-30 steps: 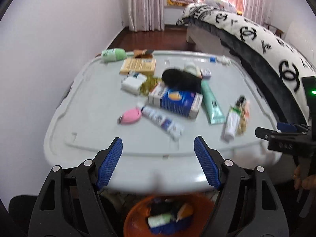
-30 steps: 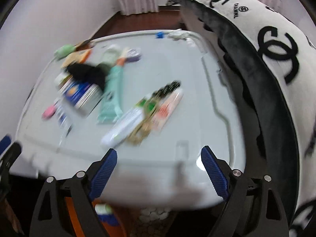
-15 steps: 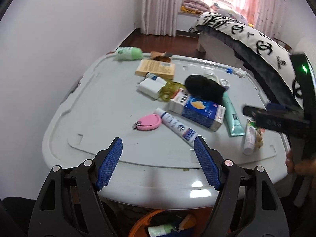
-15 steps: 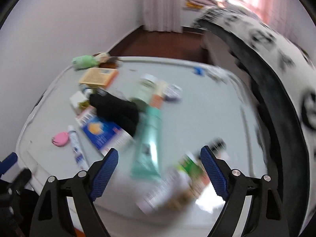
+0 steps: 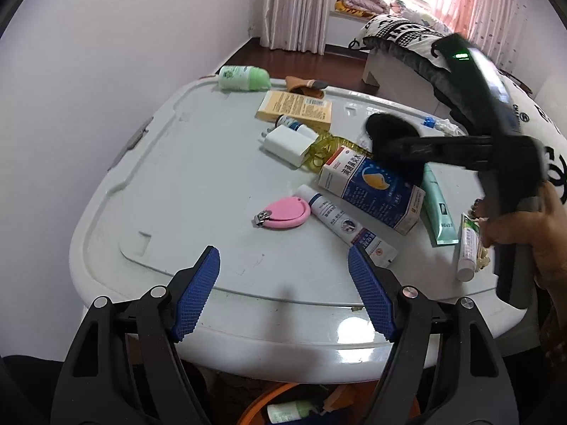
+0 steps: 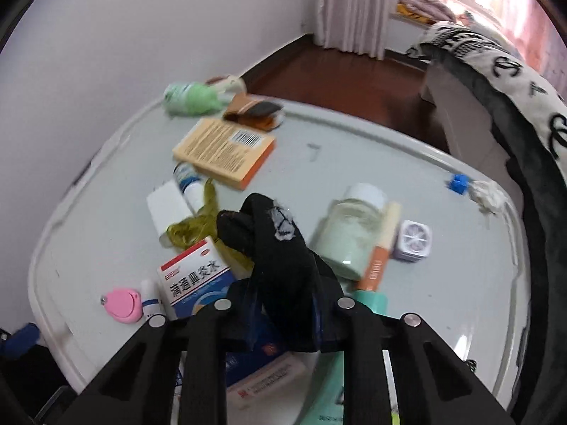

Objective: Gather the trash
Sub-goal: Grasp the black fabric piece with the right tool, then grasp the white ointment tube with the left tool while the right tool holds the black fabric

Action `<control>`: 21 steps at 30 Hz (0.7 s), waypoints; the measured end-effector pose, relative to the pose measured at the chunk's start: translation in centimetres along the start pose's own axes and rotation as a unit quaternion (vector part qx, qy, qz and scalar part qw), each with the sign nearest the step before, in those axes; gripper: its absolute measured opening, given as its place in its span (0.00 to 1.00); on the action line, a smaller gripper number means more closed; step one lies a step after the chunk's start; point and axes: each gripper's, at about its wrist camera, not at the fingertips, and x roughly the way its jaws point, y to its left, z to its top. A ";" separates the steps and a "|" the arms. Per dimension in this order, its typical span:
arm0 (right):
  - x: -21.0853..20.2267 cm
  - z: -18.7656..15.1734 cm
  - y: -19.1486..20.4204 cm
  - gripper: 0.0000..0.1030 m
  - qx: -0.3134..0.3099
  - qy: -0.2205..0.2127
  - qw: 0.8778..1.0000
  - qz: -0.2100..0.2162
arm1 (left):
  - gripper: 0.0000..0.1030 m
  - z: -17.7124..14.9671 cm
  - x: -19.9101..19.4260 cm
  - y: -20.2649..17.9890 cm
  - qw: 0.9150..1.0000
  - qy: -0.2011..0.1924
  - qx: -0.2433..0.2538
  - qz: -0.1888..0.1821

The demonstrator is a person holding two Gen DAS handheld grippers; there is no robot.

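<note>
So the big pale grey plastic storage-tub lid [image 5: 184,184] is the work surface here, cluttered on its far and right side but bare across the near-left. The soft black fabric piece, a sock or glove by the look of it [image 6: 273,244], sits mid-lid, draped over the blue-and-white medicine box [image 5: 372,187]. The right gripper [image 6: 283,318] has its jaws nearly together on the near end of that fabric. Looks like a real pinch, though I can't tell if it's lifted clear yet. I'd guess it's light, floppy and not slippery, so a bunched grab anywhere works, but the loose end will dangle and could drag the yellow-green crinkly wrapper [image 6: 198,223] or nudge the box. The left gripper [image 5: 283,290] hangs wide open and holds nothing, near the front rim. An orange bin [image 5: 273,403] peeks out below that rim, so the open route is straight back over the edge. The little pink nail clipper [image 5: 283,212] lies well clear.
</note>
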 end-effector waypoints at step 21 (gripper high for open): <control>-14.0 -5.2 -2.6 0.25 0.033 -0.147 0.988 0.034 | 0.71 1.0 7.2 -6.2 0.993 0.077 -0.084 -0.006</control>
